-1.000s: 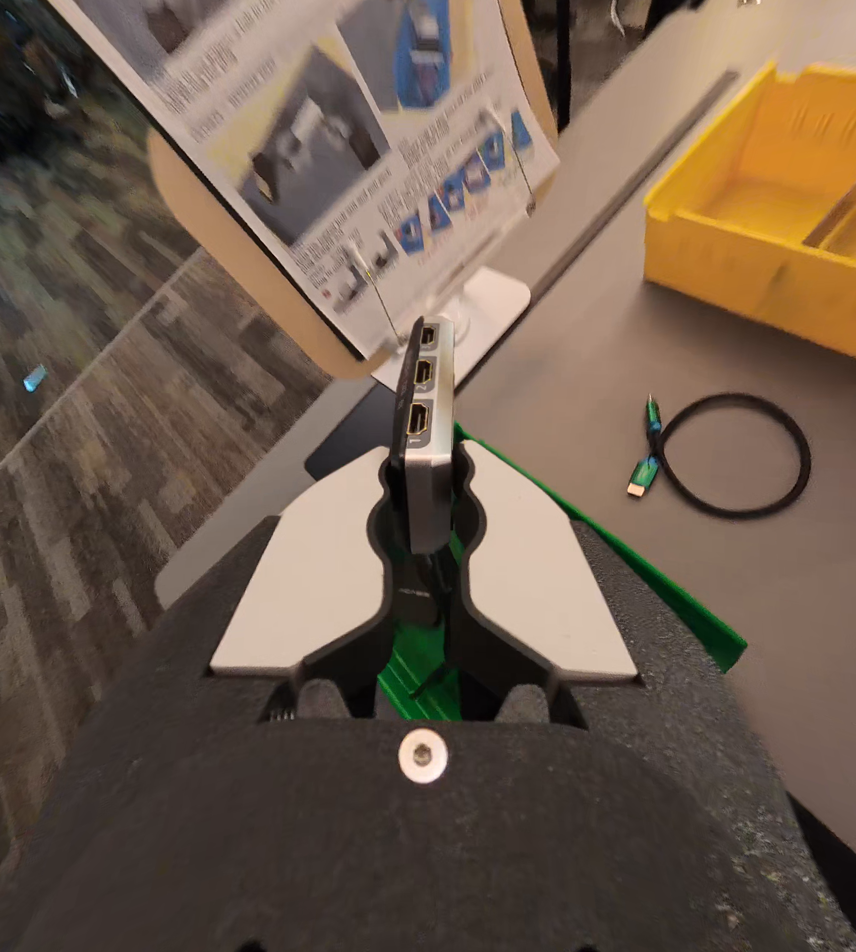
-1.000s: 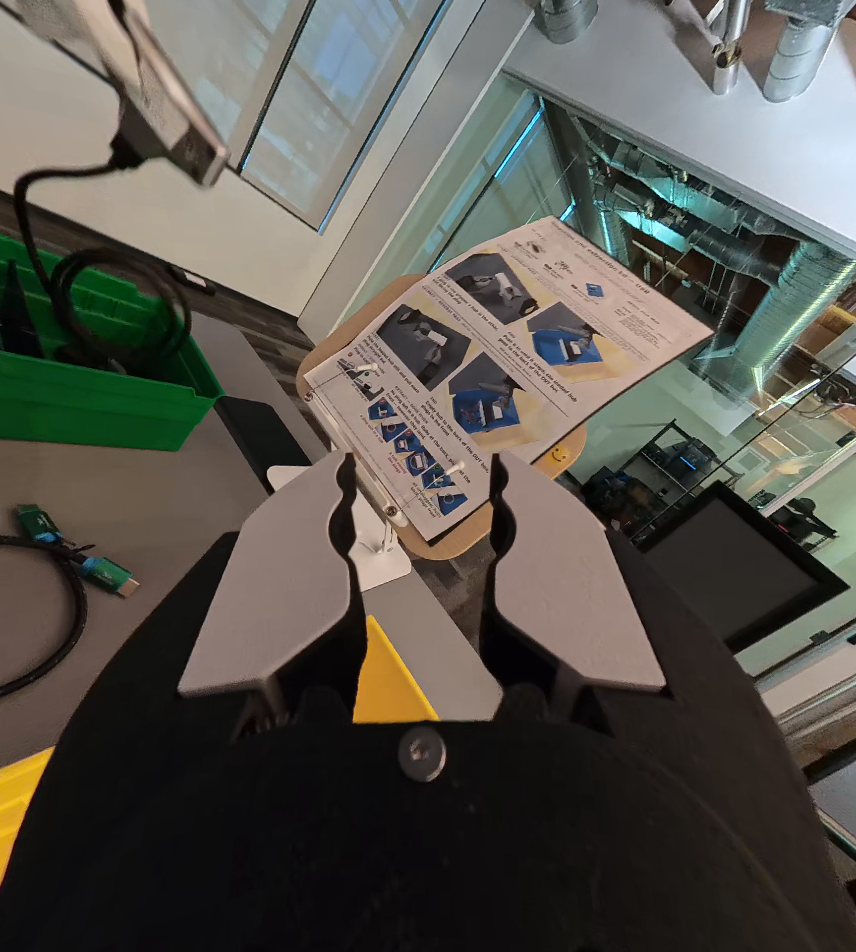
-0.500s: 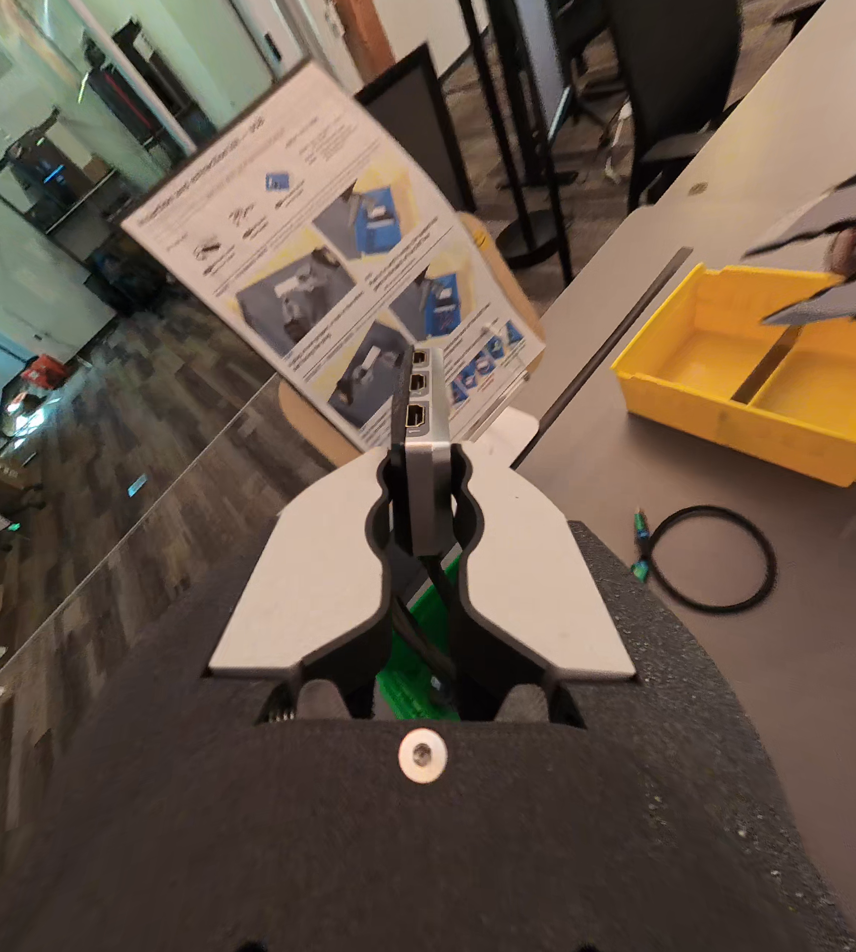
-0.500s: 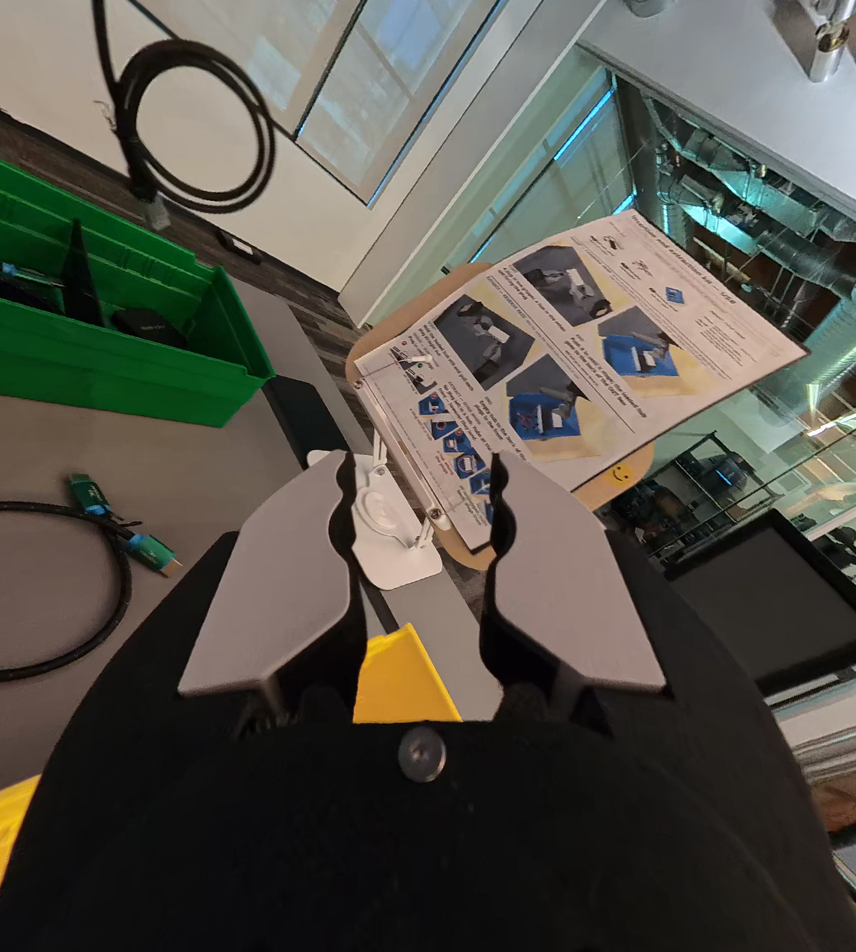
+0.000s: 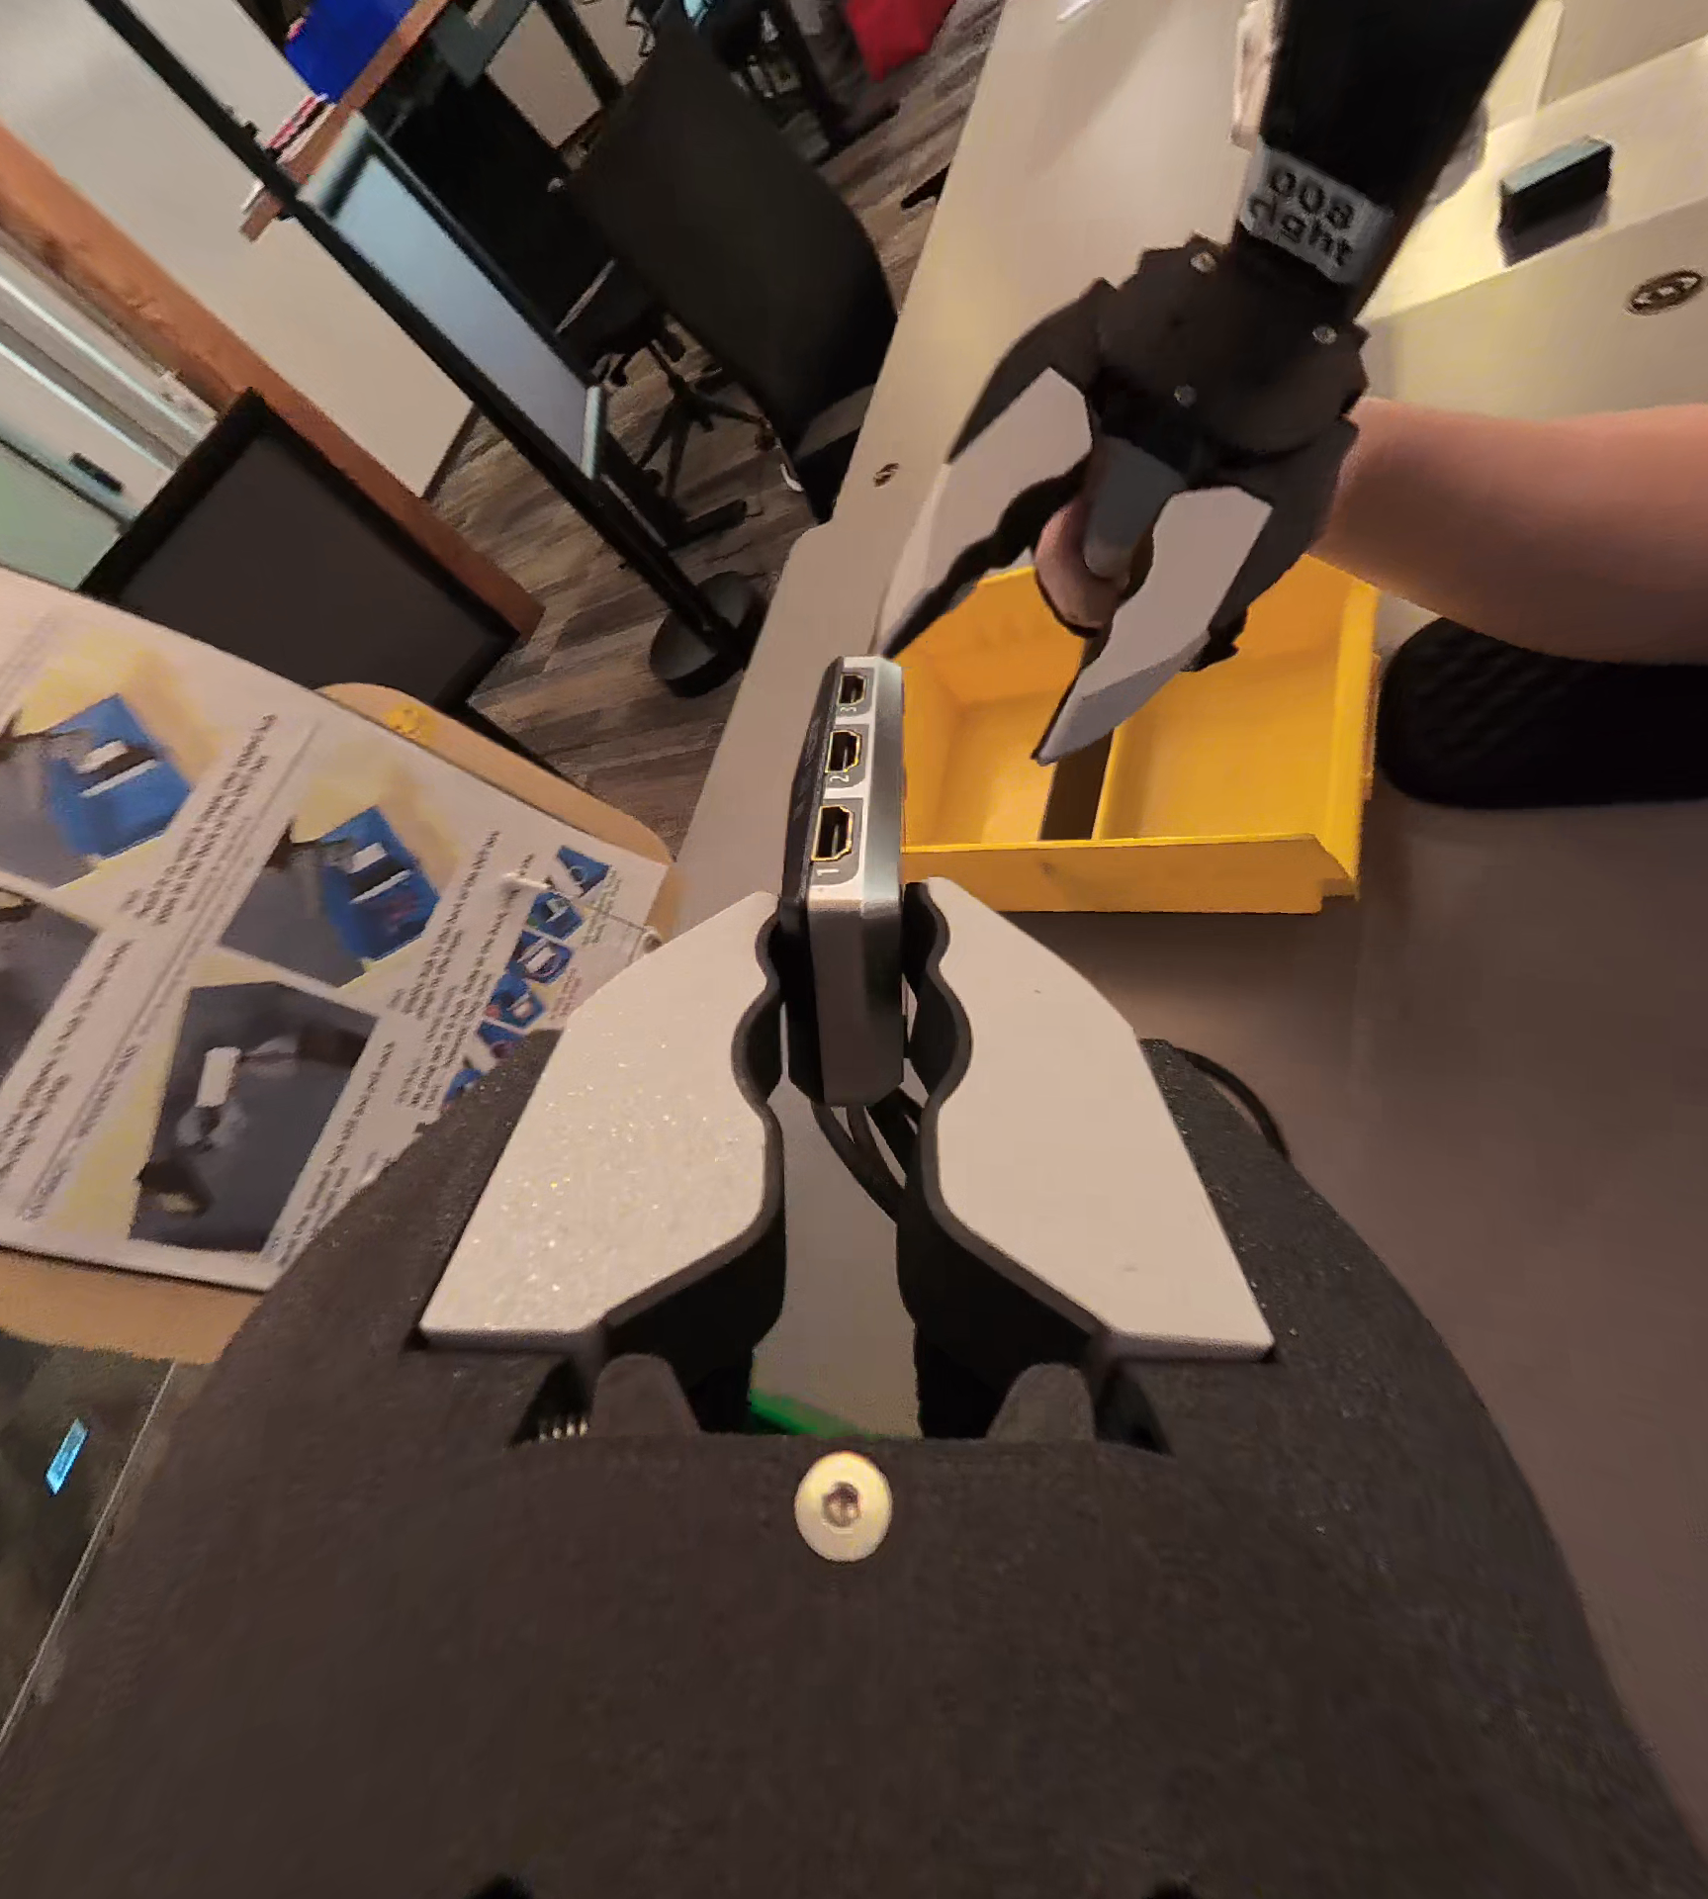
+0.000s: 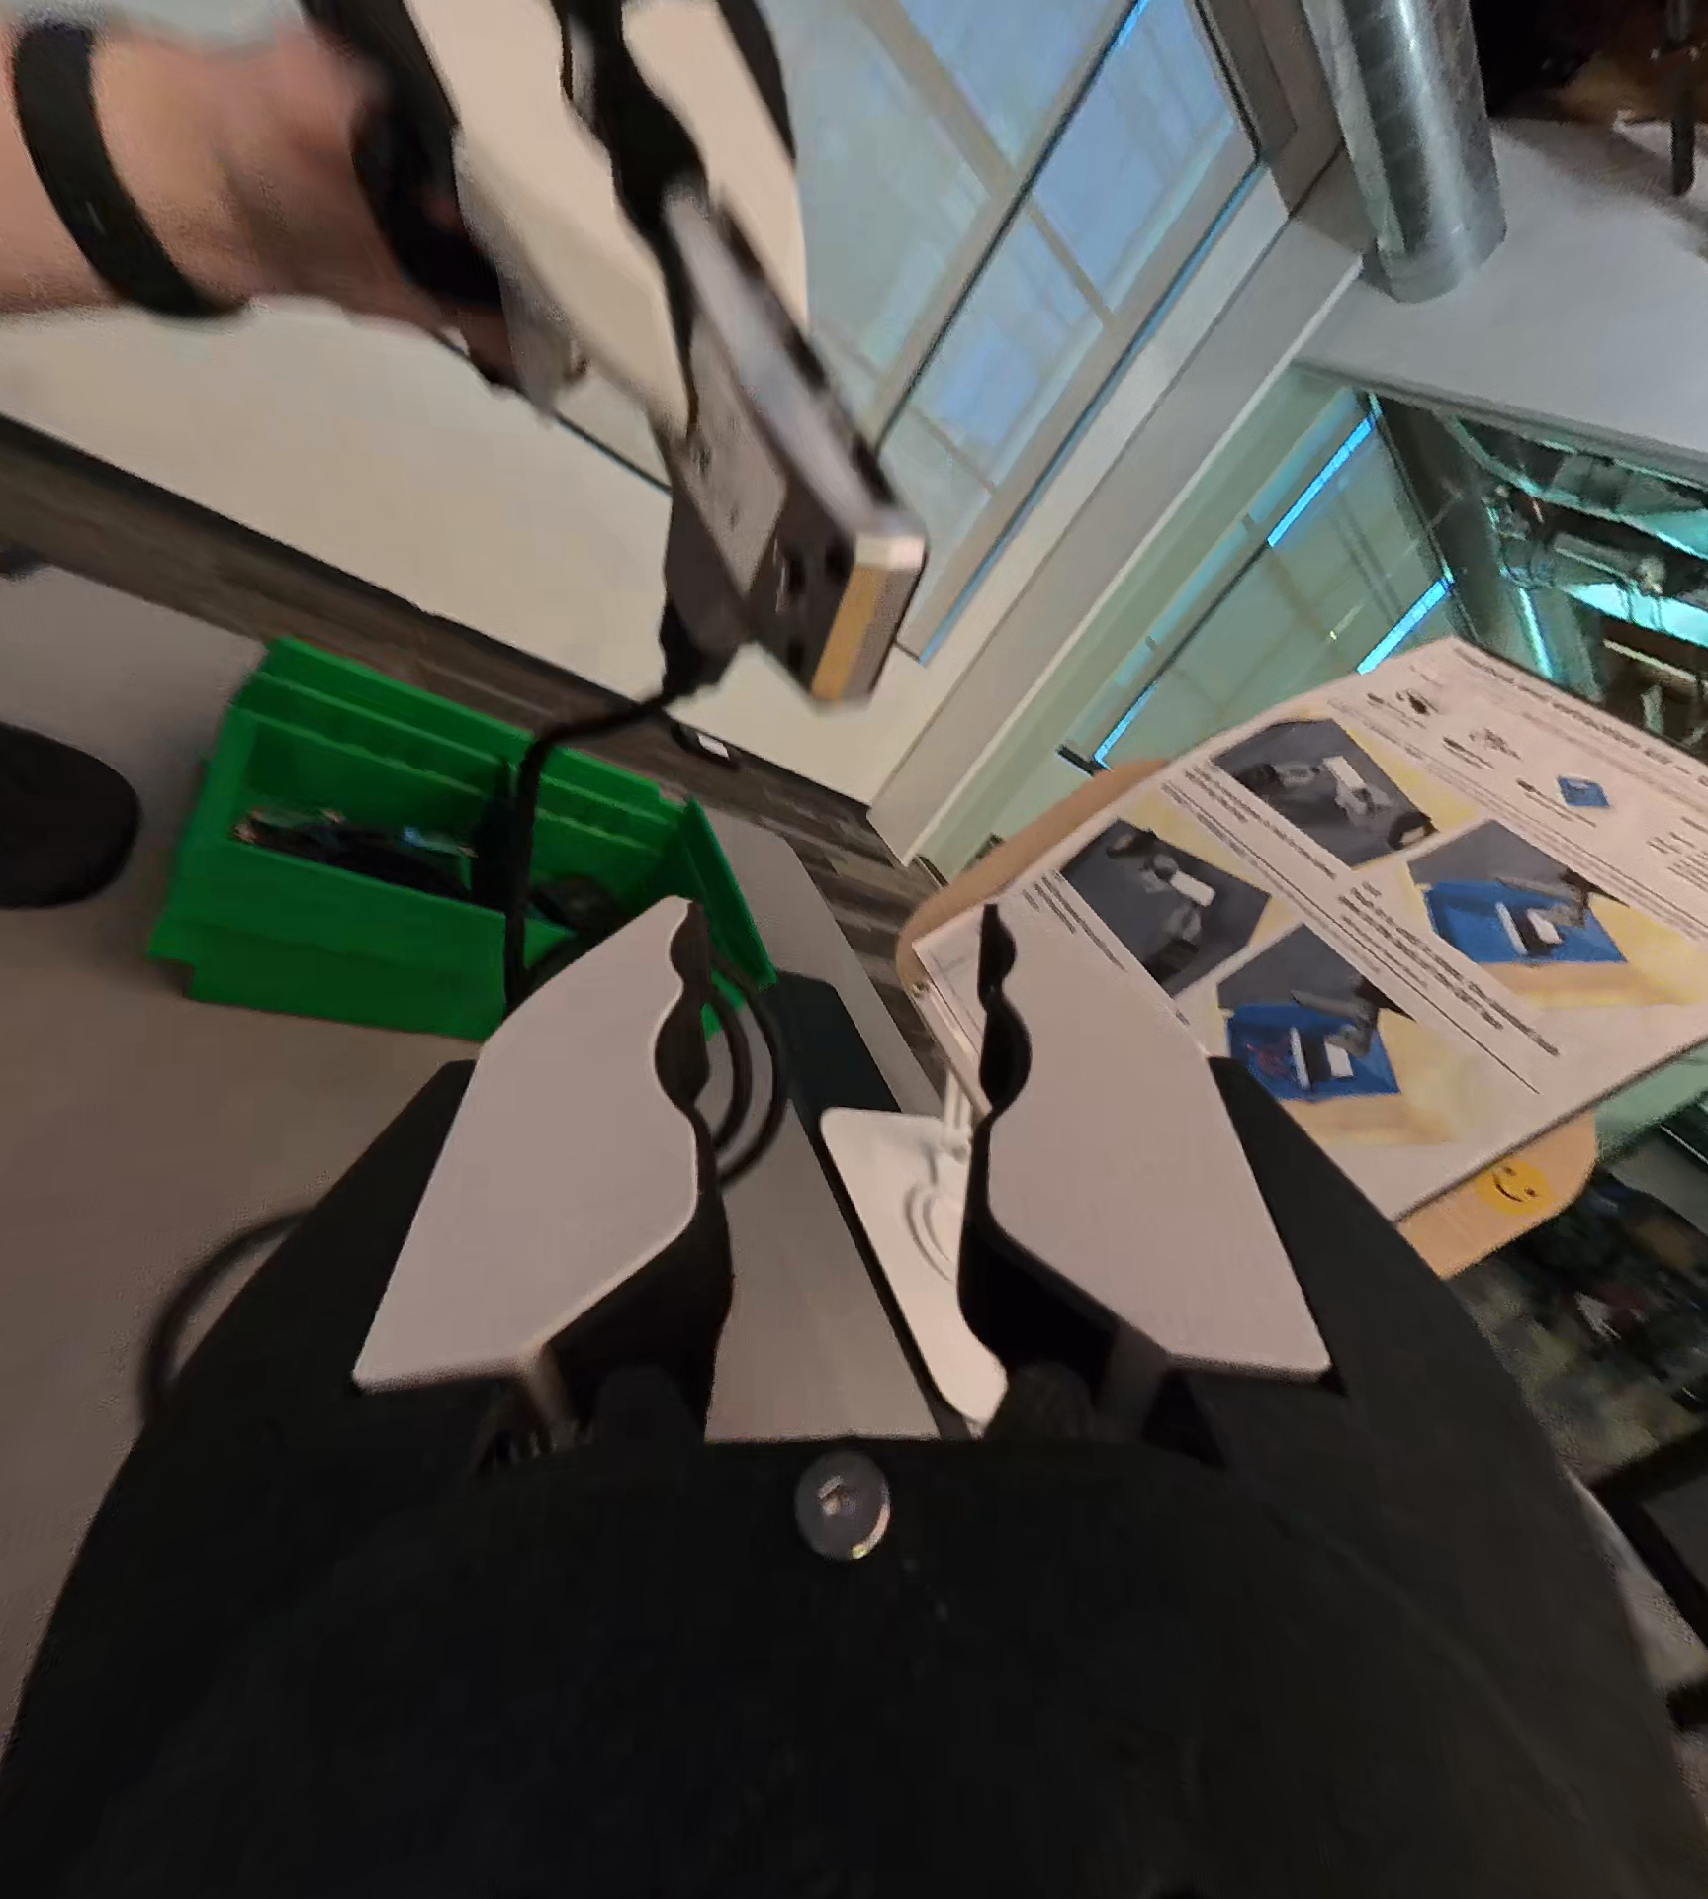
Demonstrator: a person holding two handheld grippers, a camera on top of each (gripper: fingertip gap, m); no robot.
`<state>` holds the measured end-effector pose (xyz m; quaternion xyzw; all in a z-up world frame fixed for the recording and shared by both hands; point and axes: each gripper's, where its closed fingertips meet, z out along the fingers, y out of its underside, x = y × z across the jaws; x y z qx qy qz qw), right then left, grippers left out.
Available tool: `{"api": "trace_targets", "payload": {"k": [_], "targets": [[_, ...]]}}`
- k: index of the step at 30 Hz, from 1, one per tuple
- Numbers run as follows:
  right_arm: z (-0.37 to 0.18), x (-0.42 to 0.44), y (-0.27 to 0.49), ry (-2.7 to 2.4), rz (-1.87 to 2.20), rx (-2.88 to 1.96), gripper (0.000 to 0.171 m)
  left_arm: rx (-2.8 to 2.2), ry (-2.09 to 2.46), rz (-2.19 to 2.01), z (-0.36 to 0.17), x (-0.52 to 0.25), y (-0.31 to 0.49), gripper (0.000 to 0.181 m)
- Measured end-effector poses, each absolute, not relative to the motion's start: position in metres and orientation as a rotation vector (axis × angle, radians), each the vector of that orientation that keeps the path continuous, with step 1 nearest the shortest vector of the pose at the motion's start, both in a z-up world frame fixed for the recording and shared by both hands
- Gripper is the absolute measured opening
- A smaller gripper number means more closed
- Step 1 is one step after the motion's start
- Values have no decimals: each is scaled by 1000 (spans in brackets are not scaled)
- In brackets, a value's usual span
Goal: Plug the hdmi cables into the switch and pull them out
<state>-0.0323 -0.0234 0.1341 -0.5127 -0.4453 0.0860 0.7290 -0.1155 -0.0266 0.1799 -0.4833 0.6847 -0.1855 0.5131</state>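
Observation:
My left gripper point(image 5: 844, 925) is shut on a grey HDMI switch point(image 5: 855, 812), held on edge with its three empty ports facing forward. A black lead point(image 5: 870, 1141) hangs from the switch's rear end between my fingers. My right gripper point(image 5: 968, 704) hovers just beyond the switch, over the yellow bin, jaws apart. In the right wrist view my right gripper point(image 6: 834, 925) is open and empty. There the left gripper point(image 6: 685, 267) holds the switch point(image 6: 788, 514) at the upper left, with the lead point(image 6: 521, 822) dangling down. A black cable loop point(image 6: 171, 1315) lies on the table, mostly hidden by my right gripper's body.
A yellow two-compartment bin point(image 5: 1137, 853) stands on the grey table point(image 5: 1445, 1130) behind the switch. A green bin point(image 6: 346, 904) with cables stands at the table's far side. An instruction sheet on a stand point(image 6: 1394, 925) is to the side. A black pad point(image 5: 1589, 719) lies near a person's forearm. The gap from one gripper's tips to the other's is roughly 11 cm.
My left gripper has swung right with the switch still in its grasp, bringing the right gripper into view just beyond it. The right gripper stays open and has turned toward the switch.

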Motion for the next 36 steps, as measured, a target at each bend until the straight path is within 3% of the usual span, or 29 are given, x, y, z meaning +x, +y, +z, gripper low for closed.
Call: {"api": "trace_targets", "payload": {"k": [8,9,11,17,19,21,22,26,28,29,36], "targets": [[125,-63,-41,-1116,182,-1063,53,-1030,1766,-392,125,-95,-57,20],[119,-66,-42,-1154,168,-1058,50,-1018,1784,-391,119,-93,-61,20],[101,-74,-49,-1281,187,-1058,26,-1010,1807,-373,110,-89,-65,20],[89,-77,-49,-1360,203,-1098,21,-1034,1725,-371,97,-89,-59,24],[81,-84,-50,-1413,153,-1056,21,-1058,1702,-365,87,-86,-54,42],[71,-92,-51,-1461,123,-1027,21,-1088,1697,-344,72,-80,-49,77],[66,-93,-51,-1490,103,-1015,21,-1083,1714,-332,62,-77,-48,86],[57,-91,-51,-1530,108,-988,21,-973,1694,-320,41,-72,-48,53],[59,-92,-54,-1534,139,-967,21,-941,1680,-308,35,-70,-47,51],[57,-92,-56,-1548,146,-963,21,-908,1660,-301,37,-69,-48,38],[67,-86,-53,-1466,171,-914,23,-910,1682,-328,46,-65,-47,37]]}}
